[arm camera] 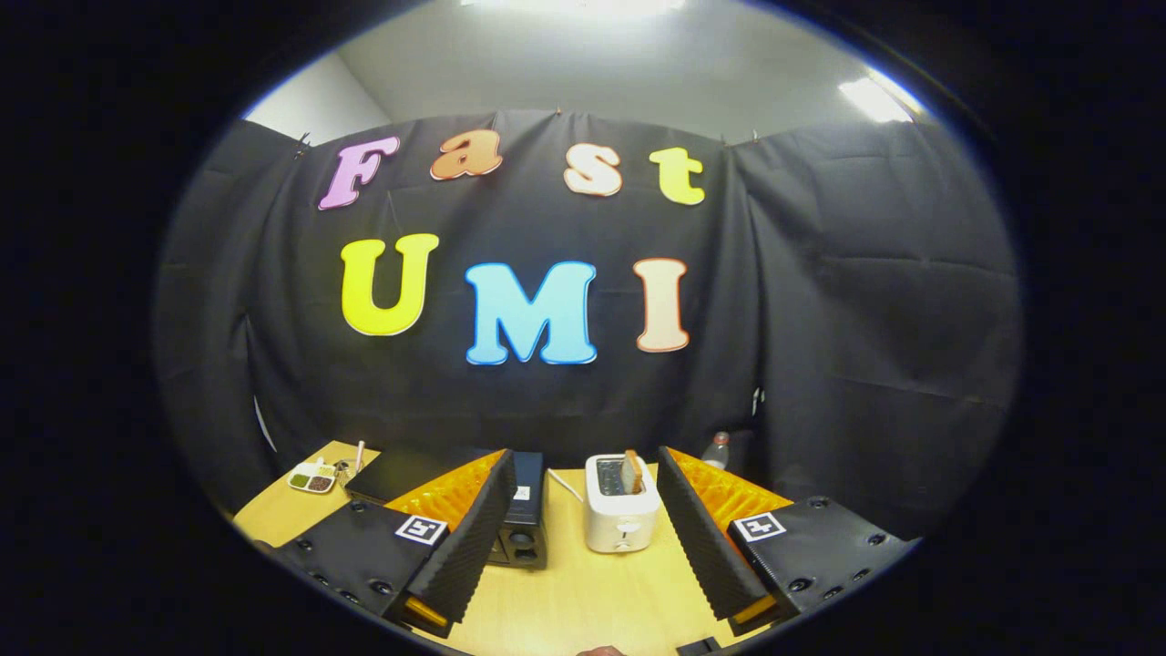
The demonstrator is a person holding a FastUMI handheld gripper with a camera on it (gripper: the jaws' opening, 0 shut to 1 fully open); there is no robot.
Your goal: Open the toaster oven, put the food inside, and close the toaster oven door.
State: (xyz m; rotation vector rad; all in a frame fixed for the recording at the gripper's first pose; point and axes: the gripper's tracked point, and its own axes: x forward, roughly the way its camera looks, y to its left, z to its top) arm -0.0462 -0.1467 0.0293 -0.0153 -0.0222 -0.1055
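Note:
My gripper (583, 519) is open, held above the wooden table (583, 592) with nothing between its fingers. Beyond the left finger (474, 538) stands a dark toaster oven (521, 519), partly hidden by that finger; its knobs face me and I cannot tell how its door stands. Just right of it, ahead between the fingers, is a white pop-up toaster (621, 515) with a slice of toast (632, 471) standing up in one slot. A white cord (565, 485) runs from the toaster toward the back.
At the table's far left corner lies a small white dish (312, 477) with dark and green fillings, with a thin stick (359, 454) beside it. A plastic bottle (718, 450) stands at the back right, past the right finger. Black cloth walls close the booth behind.

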